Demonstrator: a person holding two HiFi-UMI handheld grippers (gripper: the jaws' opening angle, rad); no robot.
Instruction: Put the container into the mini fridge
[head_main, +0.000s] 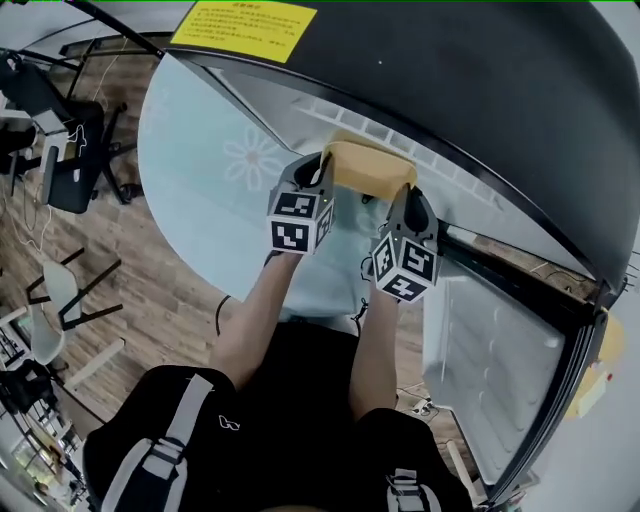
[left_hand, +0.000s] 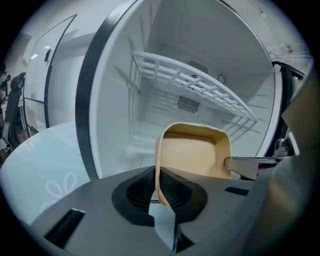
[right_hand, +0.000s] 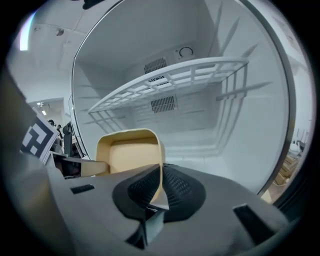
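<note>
A pale yellow open container (head_main: 368, 166) is held between both grippers at the mouth of the open mini fridge (head_main: 500, 130). My left gripper (head_main: 322, 172) is shut on the container's left wall (left_hand: 159, 165), its black ribbed pads pinching the rim. My right gripper (head_main: 408, 200) is shut on the opposite wall (right_hand: 160, 170). The container (left_hand: 195, 150) is empty and sits level, in front of the fridge's white interior and below its white wire shelf (left_hand: 200, 90). The same wire shelf (right_hand: 170, 85) also shows in the right gripper view.
The fridge door (head_main: 500, 370) hangs open at the right, its white inner lining facing up. A round glass table (head_main: 200, 170) with a flower print lies to the left. Chairs (head_main: 60, 290) and a wooden floor are further left. A yellow label (head_main: 243, 27) is on the fridge's black top.
</note>
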